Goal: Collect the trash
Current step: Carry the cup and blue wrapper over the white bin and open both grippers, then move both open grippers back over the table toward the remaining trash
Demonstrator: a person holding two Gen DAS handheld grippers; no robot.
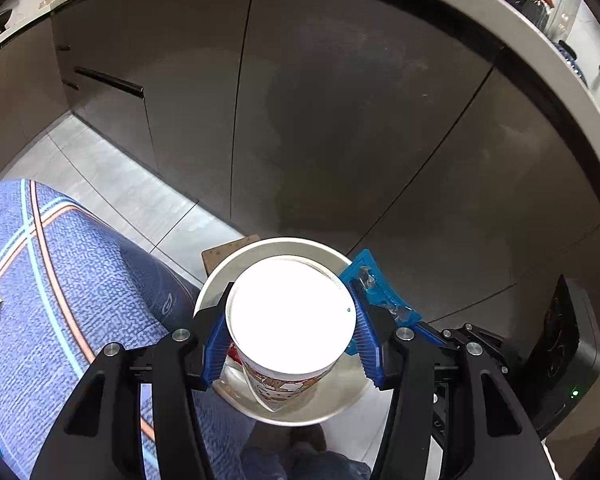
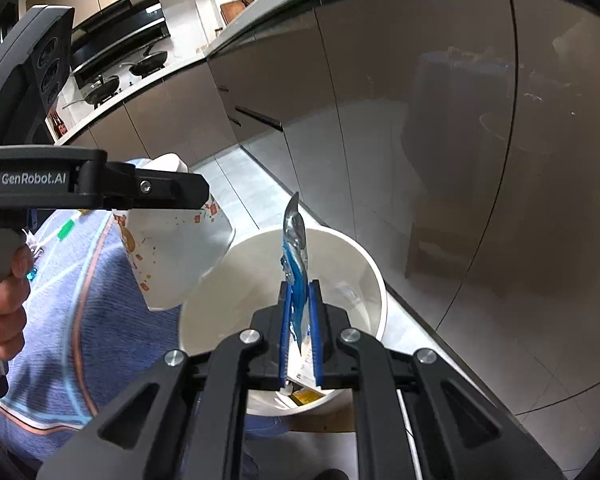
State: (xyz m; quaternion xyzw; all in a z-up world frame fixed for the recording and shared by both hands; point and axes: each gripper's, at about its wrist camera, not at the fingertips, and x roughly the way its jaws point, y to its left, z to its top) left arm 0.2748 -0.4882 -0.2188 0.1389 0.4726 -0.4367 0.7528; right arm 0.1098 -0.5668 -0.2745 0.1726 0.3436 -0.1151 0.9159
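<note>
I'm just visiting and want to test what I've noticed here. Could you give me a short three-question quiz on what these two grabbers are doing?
1. True or false: the left gripper holds a paper cup.
2. What does the right gripper pinch? A) a spoon B) a blue wrapper C) a bottle
3. Fill in: both items hang above a white ____.

Key
1. True; its blue pads press on the cup's sides.
2. B; the blue wrapper sticks up from between nearly closed jaws.
3. Bin; the round white bin stands on the floor by the dark cabinets, with some rubbish already in it.
</note>
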